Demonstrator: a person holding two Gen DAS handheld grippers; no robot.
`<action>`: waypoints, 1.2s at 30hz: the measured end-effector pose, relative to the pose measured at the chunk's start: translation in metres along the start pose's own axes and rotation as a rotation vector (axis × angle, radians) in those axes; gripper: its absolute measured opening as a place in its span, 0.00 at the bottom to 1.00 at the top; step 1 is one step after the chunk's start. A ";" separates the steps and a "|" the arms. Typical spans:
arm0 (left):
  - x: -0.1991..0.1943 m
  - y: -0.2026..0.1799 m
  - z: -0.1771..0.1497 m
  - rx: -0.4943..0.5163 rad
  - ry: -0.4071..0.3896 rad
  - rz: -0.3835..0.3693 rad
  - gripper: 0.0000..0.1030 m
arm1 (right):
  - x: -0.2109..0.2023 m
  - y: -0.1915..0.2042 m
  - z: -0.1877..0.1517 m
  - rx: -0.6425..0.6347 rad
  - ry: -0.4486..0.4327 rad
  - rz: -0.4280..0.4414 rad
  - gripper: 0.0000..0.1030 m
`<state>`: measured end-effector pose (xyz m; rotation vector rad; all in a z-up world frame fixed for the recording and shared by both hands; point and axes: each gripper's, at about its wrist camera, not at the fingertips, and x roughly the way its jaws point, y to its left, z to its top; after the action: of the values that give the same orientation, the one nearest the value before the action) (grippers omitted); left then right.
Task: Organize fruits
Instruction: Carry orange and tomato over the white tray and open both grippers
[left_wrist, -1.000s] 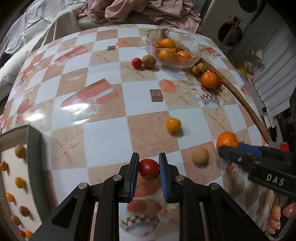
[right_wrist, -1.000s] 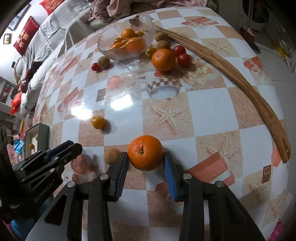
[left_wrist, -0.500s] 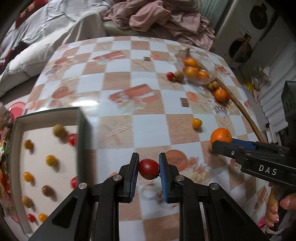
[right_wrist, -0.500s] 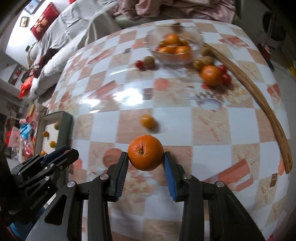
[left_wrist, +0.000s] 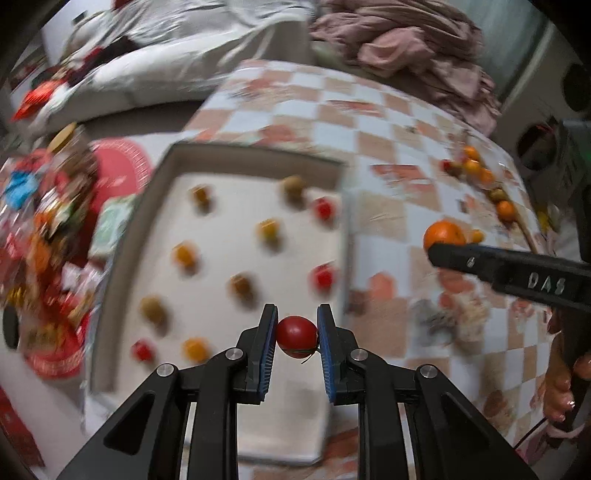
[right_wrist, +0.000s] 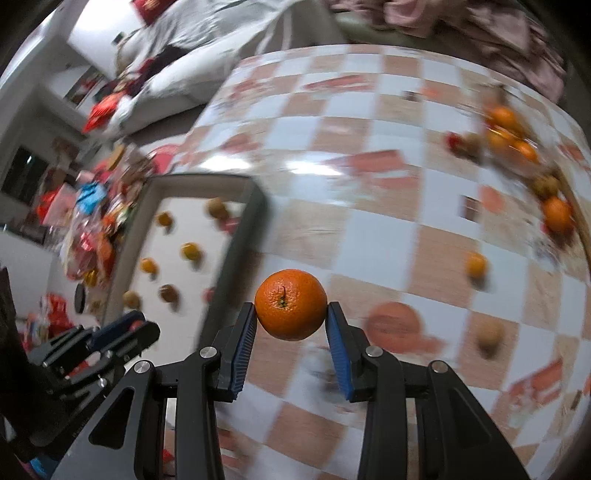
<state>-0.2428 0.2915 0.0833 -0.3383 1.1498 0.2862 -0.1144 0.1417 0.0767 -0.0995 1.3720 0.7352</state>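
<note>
You had the left gripper (left_wrist: 296, 338) clamped on a red tomato (left_wrist: 296, 336) above the near end of the white tray (left_wrist: 255, 158) w/ small fruits spaced across it — and your right gripper (right_wrist: 290, 320) pinching an orange (right_wrist: 290, 304) over the checkered table (right_wrist: 369, 236), just beside the tray's right wall.
</note>
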 end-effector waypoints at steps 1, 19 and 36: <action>-0.002 0.012 -0.005 -0.029 0.004 0.014 0.22 | 0.004 0.011 0.001 -0.021 0.009 0.010 0.41; 0.029 0.084 -0.045 -0.133 0.061 0.125 0.22 | 0.085 0.111 -0.012 -0.271 0.178 -0.001 0.41; 0.035 0.088 -0.046 -0.109 0.078 0.178 0.72 | 0.091 0.122 -0.013 -0.325 0.188 -0.039 0.55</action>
<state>-0.3023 0.3551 0.0238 -0.3460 1.2463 0.4975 -0.1884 0.2678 0.0329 -0.4597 1.4132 0.9298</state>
